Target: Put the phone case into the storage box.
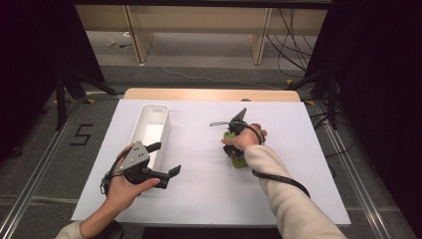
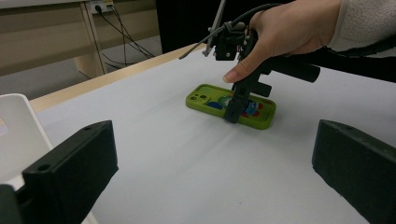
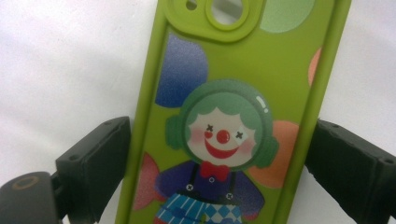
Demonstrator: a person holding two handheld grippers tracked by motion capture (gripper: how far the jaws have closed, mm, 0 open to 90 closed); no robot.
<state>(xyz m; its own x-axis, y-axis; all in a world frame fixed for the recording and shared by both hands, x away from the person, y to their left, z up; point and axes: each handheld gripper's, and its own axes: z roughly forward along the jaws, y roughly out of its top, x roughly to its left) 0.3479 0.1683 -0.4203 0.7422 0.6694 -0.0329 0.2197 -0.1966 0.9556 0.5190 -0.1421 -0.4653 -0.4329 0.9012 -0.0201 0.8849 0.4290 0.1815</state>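
Right gripper view shows the right hand-held gripper [image 3: 219, 154] open, jaws flanking the green phone case [image 3: 243, 93] without gripping; close squarely on both long edges, then lift level.

The phone case [image 3: 243, 112] is coloured lime green and printed with a green-haired, red-nosed clown among blue, orange and pale green spots. The bench [image 1: 199, 194] is covered in white, and the bin [image 1: 149, 127] is white too.
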